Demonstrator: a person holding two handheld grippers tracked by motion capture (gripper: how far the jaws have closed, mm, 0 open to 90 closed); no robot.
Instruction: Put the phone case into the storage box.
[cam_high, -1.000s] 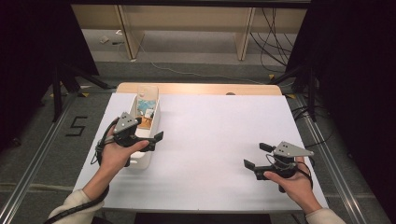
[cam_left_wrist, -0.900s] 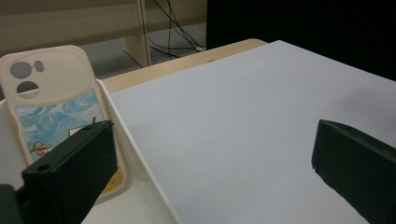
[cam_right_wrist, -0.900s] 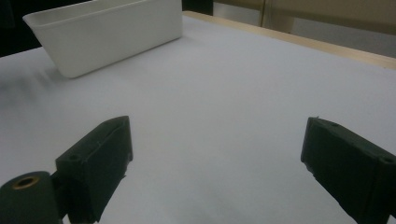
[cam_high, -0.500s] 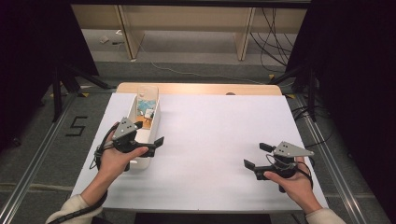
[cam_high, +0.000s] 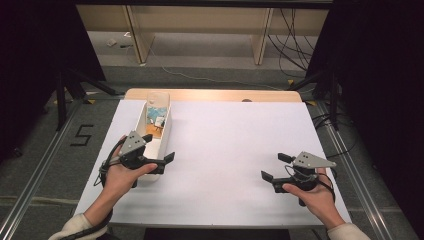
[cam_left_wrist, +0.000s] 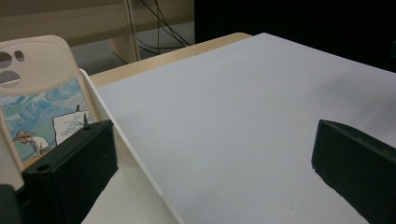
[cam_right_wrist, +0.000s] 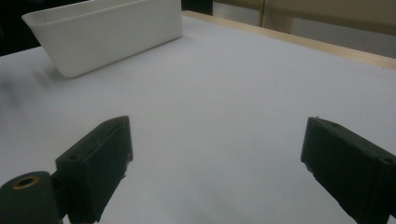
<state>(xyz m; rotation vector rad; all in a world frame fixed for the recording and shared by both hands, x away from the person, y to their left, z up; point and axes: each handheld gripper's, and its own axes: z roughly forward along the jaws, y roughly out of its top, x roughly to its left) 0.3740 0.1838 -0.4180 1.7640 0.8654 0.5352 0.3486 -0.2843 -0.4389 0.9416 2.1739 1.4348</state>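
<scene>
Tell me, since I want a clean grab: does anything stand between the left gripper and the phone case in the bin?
Only the white bin's near wall: the left gripper's open jaws straddle it, one inside by the phone case.

Overhead forward-down view; two low, close gripper views, white bin apparently shared.

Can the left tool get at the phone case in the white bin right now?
Probably yes: the left tool is open astride the white bin's near wall, and the phone case stands uncovered just ahead.
</scene>
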